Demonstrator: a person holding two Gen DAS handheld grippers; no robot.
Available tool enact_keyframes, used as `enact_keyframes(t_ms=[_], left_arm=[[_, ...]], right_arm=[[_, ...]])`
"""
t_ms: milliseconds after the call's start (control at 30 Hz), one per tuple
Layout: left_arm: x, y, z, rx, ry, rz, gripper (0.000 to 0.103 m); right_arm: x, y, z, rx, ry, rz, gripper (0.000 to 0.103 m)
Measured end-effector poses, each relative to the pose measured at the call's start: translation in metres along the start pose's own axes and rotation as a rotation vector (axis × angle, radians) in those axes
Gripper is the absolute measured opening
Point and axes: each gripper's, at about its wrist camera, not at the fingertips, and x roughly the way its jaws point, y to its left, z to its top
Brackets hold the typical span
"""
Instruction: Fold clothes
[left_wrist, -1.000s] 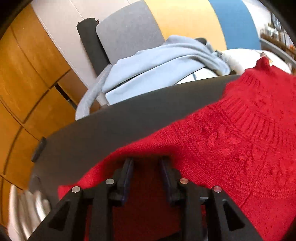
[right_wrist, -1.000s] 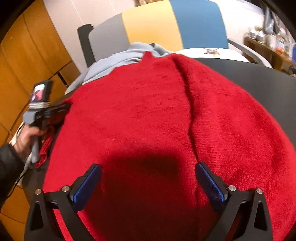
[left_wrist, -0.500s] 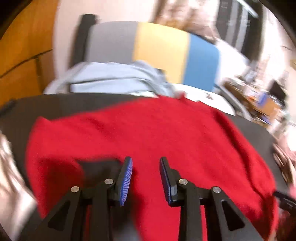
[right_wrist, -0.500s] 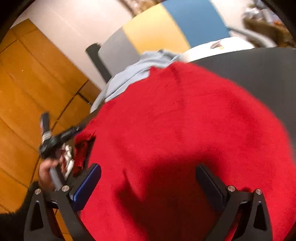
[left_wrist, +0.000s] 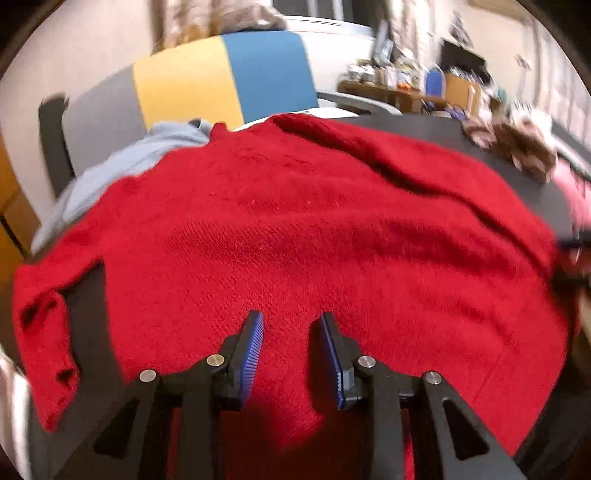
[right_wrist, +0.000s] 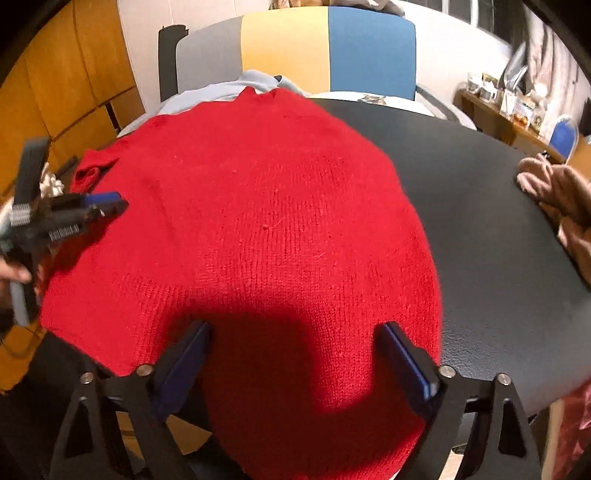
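A red knitted sweater (left_wrist: 303, 236) lies spread over the dark round table (right_wrist: 491, 229); it fills the right wrist view too (right_wrist: 258, 229). One sleeve (left_wrist: 44, 332) is bunched at the left edge. My left gripper (left_wrist: 291, 325) hovers over the sweater's near part, its jaws partly open with nothing between them. It also shows at the left of the right wrist view (right_wrist: 110, 203). My right gripper (right_wrist: 295, 332) is wide open above the sweater's near hem, which hangs over the table edge.
A light blue garment (left_wrist: 147, 155) lies on the grey, yellow and blue chair (right_wrist: 325, 48) behind the table. A brown garment (right_wrist: 561, 199) lies at the table's right. Wooden cabinets (right_wrist: 74, 74) stand at the left; cluttered shelves (left_wrist: 424, 81) at the far right.
My left gripper has swung from the sweater's left edge to face across it, and its jaws have let go of the cloth. My right gripper stayed open and shifted a little.
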Motion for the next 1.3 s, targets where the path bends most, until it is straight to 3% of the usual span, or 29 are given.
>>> enact_keyframes(t_ms=[33, 67, 100, 133, 233, 467, 567, 600, 633, 667, 733, 767, 833, 933, 1033, 1100, 1167, 1200, 1267, 1300], left_arm=[[0.000, -0.004, -0.003, 0.039, -0.009, 0.017, 0.032], [-0.001, -0.007, -0.006, 0.073, -0.016, 0.030, 0.032], [-0.001, -0.006, -0.006, 0.088, -0.012, 0.028, 0.032], [-0.002, -0.005, -0.007, 0.104, -0.009, 0.026, 0.033], [-0.004, 0.001, -0.006, 0.127, 0.012, 0.002, 0.033], [-0.013, 0.008, -0.003, 0.236, 0.114, -0.037, 0.033], [-0.015, 0.021, -0.002, 0.295, 0.160, 0.057, 0.033], [-0.012, 0.030, -0.002, 0.293, 0.182, 0.135, 0.033], [-0.010, 0.039, -0.002, 0.290, 0.203, 0.214, 0.030], [-0.009, 0.047, -0.001, 0.277, 0.217, 0.281, 0.027], [-0.020, 0.059, 0.002, 0.182, 0.189, 0.309, 0.024], [-0.032, 0.056, 0.005, 0.131, 0.146, 0.227, 0.026], [-0.056, 0.048, 0.011, 0.045, 0.060, 0.066, 0.031], [-0.090, -0.007, 0.010, 0.156, -0.056, -0.135, 0.035], [-0.108, -0.071, 0.003, 0.352, -0.102, -0.273, 0.043], [-0.105, -0.111, -0.009, 0.511, -0.113, -0.255, 0.043], [-0.094, -0.139, -0.017, 0.632, -0.130, -0.188, 0.043], [-0.085, -0.151, -0.023, 0.684, -0.136, -0.138, 0.043], [-0.070, -0.166, -0.034, 0.745, -0.131, -0.048, 0.046], [-0.069, -0.165, -0.034, 0.731, -0.159, -0.055, 0.045]], right_arm=[[-0.002, -0.001, 0.000, -0.010, 0.007, -0.001, 0.073], [-0.005, -0.002, 0.001, -0.021, 0.015, -0.004, 0.046], [-0.006, -0.005, 0.003, -0.030, 0.031, -0.028, 0.026], [-0.004, -0.011, 0.004, -0.033, 0.045, -0.052, 0.016], [-0.006, -0.031, 0.009, -0.049, 0.056, -0.161, 0.016], [-0.061, -0.129, 0.068, 0.071, -0.079, -0.421, 0.016], [-0.085, -0.183, 0.115, 0.214, -0.181, -0.494, 0.018], [-0.092, -0.203, 0.131, 0.293, -0.220, -0.496, 0.022], [-0.098, -0.222, 0.146, 0.368, -0.259, -0.492, 0.041], [-0.103, -0.232, 0.154, 0.413, -0.302, -0.455, 0.063], [-0.112, -0.240, 0.164, 0.467, -0.369, -0.378, 0.076], [-0.109, -0.236, 0.164, 0.457, -0.372, -0.319, 0.076], [-0.102, -0.212, 0.157, 0.406, -0.332, -0.114, 0.078], [-0.083, -0.157, 0.122, 0.322, -0.188, 0.169, 0.078], [-0.049, -0.101, 0.079, 0.273, -0.028, 0.319, 0.078], [-0.025, -0.077, 0.062, 0.300, 0.028, 0.388, 0.078], [0.000, -0.065, 0.055, 0.333, 0.051, 0.431, 0.080], [0.002, -0.058, 0.057, 0.329, 0.020, 0.429, 0.080], [0.009, -0.046, 0.063, 0.324, -0.003, 0.435, 0.080], [0.012, -0.043, 0.065, 0.332, -0.004, 0.433, 0.080]])
